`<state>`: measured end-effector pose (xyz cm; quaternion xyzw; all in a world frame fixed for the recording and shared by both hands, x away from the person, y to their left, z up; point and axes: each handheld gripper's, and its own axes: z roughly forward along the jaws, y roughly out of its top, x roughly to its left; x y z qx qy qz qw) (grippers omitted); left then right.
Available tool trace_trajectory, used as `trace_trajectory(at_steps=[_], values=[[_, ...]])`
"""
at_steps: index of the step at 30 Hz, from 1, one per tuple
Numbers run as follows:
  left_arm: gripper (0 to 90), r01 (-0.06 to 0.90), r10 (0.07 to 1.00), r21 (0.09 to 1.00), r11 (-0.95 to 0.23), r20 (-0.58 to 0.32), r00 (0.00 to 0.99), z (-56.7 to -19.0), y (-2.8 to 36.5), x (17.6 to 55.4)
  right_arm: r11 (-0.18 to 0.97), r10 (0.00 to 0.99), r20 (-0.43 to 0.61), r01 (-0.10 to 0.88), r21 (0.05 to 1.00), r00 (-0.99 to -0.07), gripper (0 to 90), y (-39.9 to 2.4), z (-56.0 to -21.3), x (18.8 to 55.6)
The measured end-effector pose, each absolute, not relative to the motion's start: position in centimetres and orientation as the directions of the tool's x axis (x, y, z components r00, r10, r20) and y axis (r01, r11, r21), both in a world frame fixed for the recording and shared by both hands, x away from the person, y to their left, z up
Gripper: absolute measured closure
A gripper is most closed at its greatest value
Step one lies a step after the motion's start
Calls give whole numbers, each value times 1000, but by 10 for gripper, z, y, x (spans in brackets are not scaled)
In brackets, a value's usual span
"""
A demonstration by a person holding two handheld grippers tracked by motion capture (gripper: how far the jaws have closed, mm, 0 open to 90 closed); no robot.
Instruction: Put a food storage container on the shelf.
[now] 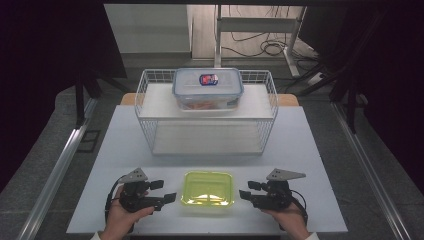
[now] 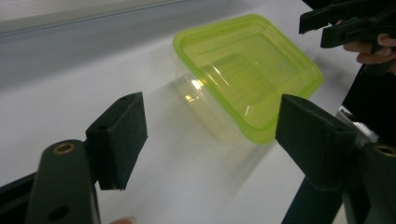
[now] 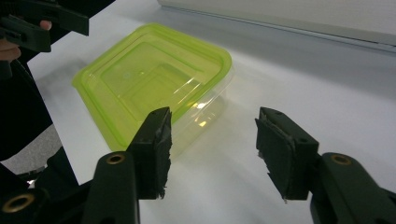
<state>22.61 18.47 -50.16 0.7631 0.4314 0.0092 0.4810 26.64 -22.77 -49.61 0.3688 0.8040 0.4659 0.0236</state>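
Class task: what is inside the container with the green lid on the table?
Through the green lid the container looks empty; only glare and its clear walls show. Reflections hide parts of the bottom.

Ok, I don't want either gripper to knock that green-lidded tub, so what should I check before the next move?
1. Left gripper jaws open, nothing between them: ok.
2. Right gripper jaws open, nothing between them: ok.
3. Clear plastic tub with the yellow-green lid lies between the two grippers, touched by neither: ok.
4. Lid seated flat on the tub: ok as far as the gripper views show; whether it is snapped tight, cannot tell.
5. White table bare around the tub: ok.
6. White wire rack already carries a blue-rimmed clear box on its upper shelf; lower shelf looks free: ok.
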Motion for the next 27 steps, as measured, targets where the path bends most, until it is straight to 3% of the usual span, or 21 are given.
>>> trace_trajectory(at_steps=[18,27], values=[[260,735,608,670,-106,-541,581,-513,167,244,260,604,379,623,738,-701,407,-213,-497,272],[355,779,590,621,-85,-599,542,-524,160,258,256,610,416,664,702,-675,410,-203,-503,277]])
